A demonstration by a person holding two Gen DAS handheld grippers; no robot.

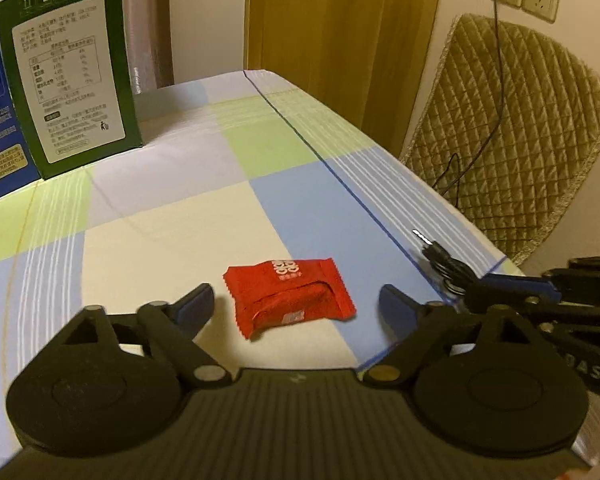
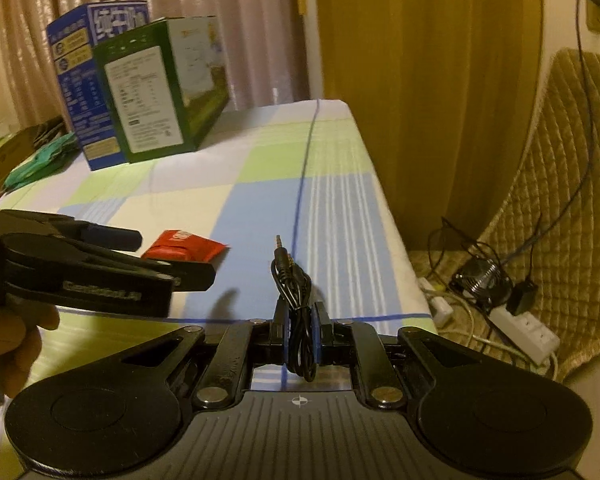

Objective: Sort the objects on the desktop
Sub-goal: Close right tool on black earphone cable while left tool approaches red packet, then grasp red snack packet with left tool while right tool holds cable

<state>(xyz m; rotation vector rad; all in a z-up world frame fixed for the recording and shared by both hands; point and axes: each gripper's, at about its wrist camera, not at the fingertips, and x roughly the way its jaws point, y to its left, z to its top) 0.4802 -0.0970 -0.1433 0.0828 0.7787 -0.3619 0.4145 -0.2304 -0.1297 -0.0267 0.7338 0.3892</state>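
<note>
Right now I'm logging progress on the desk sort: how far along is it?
Nothing shows as sorted yet. In hand: the right gripper is shut on the coiled black audio cable, lifted over the checked tablecloth. The left gripper is open, fingers either side of the red snack packet, which lies ungrasped. Left: placing the cable, picking up the packet.

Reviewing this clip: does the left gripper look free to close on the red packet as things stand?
Probably yes. The left gripper is open, its fingers either side of the red packet, which lies flat on the checked cloth with nothing between.
</note>
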